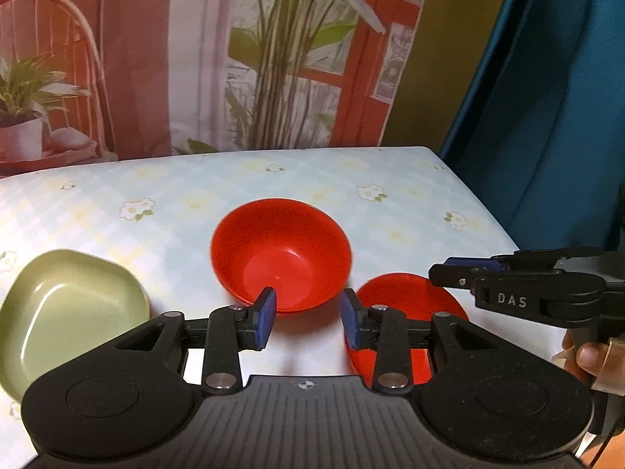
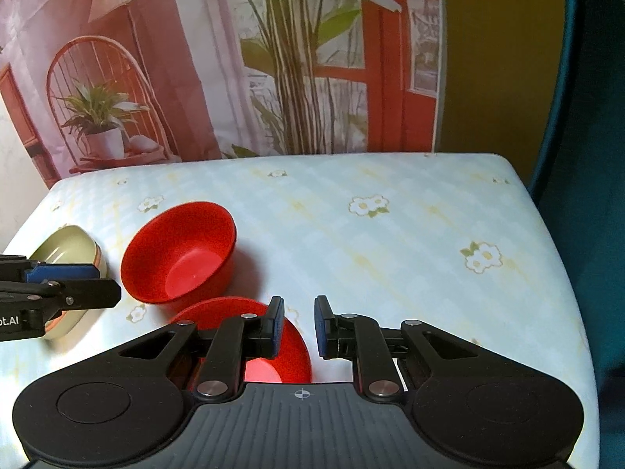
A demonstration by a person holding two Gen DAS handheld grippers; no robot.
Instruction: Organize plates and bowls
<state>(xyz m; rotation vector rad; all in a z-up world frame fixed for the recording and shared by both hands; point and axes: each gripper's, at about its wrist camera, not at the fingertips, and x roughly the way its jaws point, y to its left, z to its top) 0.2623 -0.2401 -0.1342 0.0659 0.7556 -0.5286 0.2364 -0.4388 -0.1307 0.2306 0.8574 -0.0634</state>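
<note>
Left wrist view: left tongs apart, empty, above the tabletop. Red bowl stands upright, mouth up, centre; red plate lies flat just right of it; green dish sits left. Right wrist view alone shows right tongs narrowly apart, empty, over the plate's right edge.

Each camera sits just behind its own hand-held gripper, looking forward and steeply down along the two fingers, close above the counter. The left view faces the red bowl straight ahead of its fingers. The right view has that bowl ahead and to the left. Both share the bowl, the red plate, the green dish and the printed backdrop; each sees the other hand-held gripper at its edge.
</note>
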